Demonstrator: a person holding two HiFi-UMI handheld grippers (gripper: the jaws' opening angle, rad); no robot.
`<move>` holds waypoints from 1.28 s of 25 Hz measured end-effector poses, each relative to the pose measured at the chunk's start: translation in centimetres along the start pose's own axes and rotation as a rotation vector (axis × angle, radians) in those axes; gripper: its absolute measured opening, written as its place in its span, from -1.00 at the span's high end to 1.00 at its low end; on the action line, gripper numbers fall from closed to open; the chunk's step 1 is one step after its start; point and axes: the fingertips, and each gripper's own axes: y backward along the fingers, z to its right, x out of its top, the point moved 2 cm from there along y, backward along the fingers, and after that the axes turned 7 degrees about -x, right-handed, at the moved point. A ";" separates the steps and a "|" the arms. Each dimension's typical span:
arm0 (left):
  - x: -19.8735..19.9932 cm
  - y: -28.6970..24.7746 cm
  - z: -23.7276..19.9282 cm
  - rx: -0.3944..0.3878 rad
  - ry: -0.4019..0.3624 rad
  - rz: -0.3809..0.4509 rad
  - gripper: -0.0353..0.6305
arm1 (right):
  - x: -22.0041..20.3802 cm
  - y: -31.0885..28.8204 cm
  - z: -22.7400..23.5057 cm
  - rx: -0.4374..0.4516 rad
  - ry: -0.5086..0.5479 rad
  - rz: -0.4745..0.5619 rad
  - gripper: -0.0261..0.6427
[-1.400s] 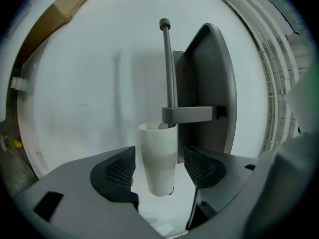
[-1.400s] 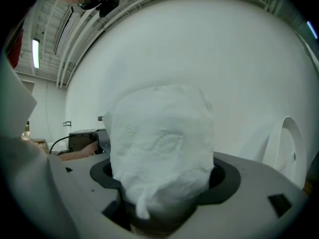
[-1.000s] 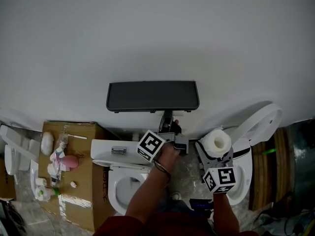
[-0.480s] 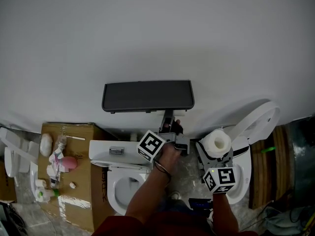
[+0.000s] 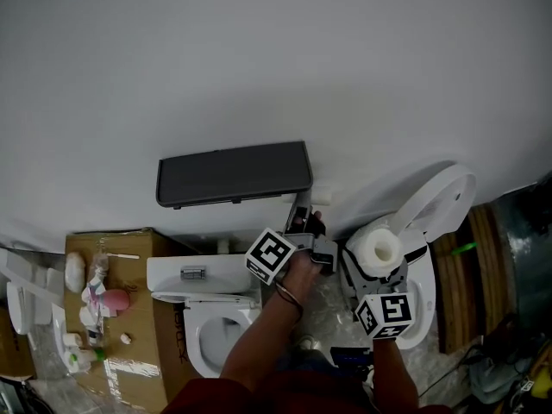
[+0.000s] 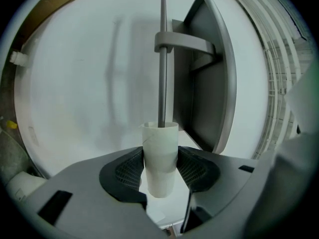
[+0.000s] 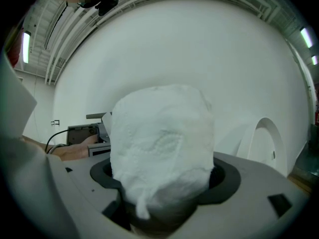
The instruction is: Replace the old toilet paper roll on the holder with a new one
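Observation:
The empty cardboard tube [image 6: 160, 163] sits between the pads of my left gripper [image 6: 160, 172], which is shut on it. The holder's metal rod [image 6: 162, 63] runs straight into the tube's far mouth. Beside the rod stands the holder's dark grey cover [image 6: 212, 73]. From the head view, the left gripper [image 5: 304, 228] is just under the right end of the dark holder shelf [image 5: 233, 173]. My right gripper [image 7: 162, 185] is shut on the new white toilet paper roll [image 7: 159, 141]. That roll [image 5: 377, 250] is held upright to the right of the left hand.
A white toilet [image 5: 207, 322] with its tank stands below the holder. A second white toilet with a raised lid [image 5: 440, 198] is at the right. A cardboard box [image 5: 129, 352] with toiletries on it stands at the left. The white wall fills the upper view.
Relative to the holder shelf, my left gripper with the tube has shifted right, from under its middle-right to its right end. The right gripper still holds the roll beside it.

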 end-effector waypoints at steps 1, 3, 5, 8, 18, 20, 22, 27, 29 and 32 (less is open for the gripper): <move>-0.6 -0.3 0.1 -0.007 0.006 -0.011 0.23 | 0.1 0.3 0.5 -0.011 0.000 0.001 -0.30; -1.7 -0.7 0.3 -0.020 0.021 -0.033 0.23 | 0.2 0.7 1.2 -0.032 0.000 0.004 -0.30; -2.8 -0.7 0.0 -0.006 0.027 -0.059 0.23 | 0.2 1.1 1.9 -0.054 -0.004 0.005 -0.30; -4.5 -0.5 0.0 0.002 0.034 -0.092 0.23 | 0.0 2.1 3.3 -0.089 -0.014 0.006 -0.30; -6.4 1.5 1.4 -0.002 0.023 -0.115 0.23 | 0.4 4.4 4.5 -0.114 -0.038 0.032 -0.30; -6.2 2.2 1.6 -0.001 0.019 -0.111 0.23 | 0.5 4.5 4.2 -0.104 -0.039 0.036 -0.30; -5.7 2.8 2.2 -0.015 0.020 -0.097 0.23 | 0.7 4.4 3.6 -0.087 -0.043 0.044 -0.30; -3.5 5.3 3.3 -0.018 0.010 -0.041 0.23 | 0.9 3.6 1.7 -0.030 -0.049 0.058 -0.30; -2.7 6.5 3.9 -0.021 0.013 -0.016 0.23 | 1.0 3.3 0.7 -0.006 -0.053 0.065 -0.30; -1.0 8.3 4.1 -0.006 0.005 0.033 0.23 | 1.1 2.4 -0.9 0.041 -0.049 0.066 -0.30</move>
